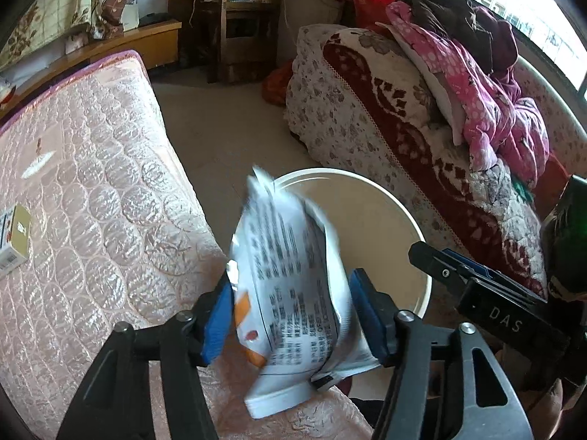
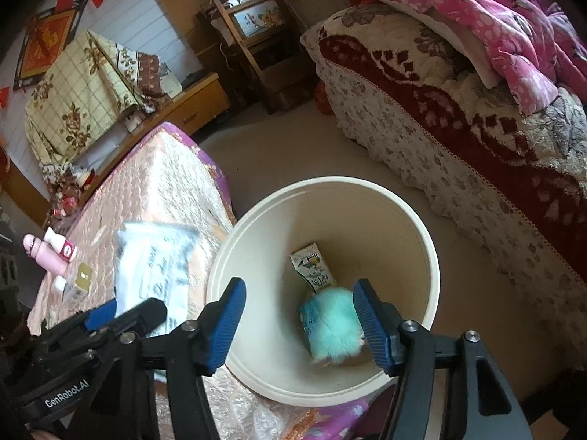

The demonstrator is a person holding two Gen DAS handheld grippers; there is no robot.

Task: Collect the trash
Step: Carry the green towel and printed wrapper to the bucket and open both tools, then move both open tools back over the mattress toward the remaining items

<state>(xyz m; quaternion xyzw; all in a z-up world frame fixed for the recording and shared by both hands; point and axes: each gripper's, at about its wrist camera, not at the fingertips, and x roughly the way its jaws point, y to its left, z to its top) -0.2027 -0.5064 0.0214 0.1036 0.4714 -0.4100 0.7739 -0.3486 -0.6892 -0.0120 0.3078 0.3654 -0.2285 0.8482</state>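
Note:
My left gripper (image 1: 291, 315) is shut on a white printed plastic bag (image 1: 290, 278), held upright at the mattress edge beside the cream waste bin (image 1: 411, 220). In the right wrist view the bag (image 2: 154, 267) shows blurred over the mattress, with the left gripper (image 2: 121, 315) below it. My right gripper (image 2: 297, 326) is open above the bin (image 2: 425, 256), and it also shows in the left wrist view (image 1: 433, 260). Inside the bin lie a small carton (image 2: 312, 267) and a blurred turquoise packet (image 2: 330, 326) between my fingers.
A quilted pink mattress (image 1: 91, 190) holds a small box (image 1: 14, 234), also in the right wrist view (image 2: 82, 278), and a pink bottle (image 2: 47, 256). A bed with a floral blanket (image 1: 403, 117) and pink clothes (image 1: 477, 84) stands right. Bare floor (image 1: 227, 117) lies between them.

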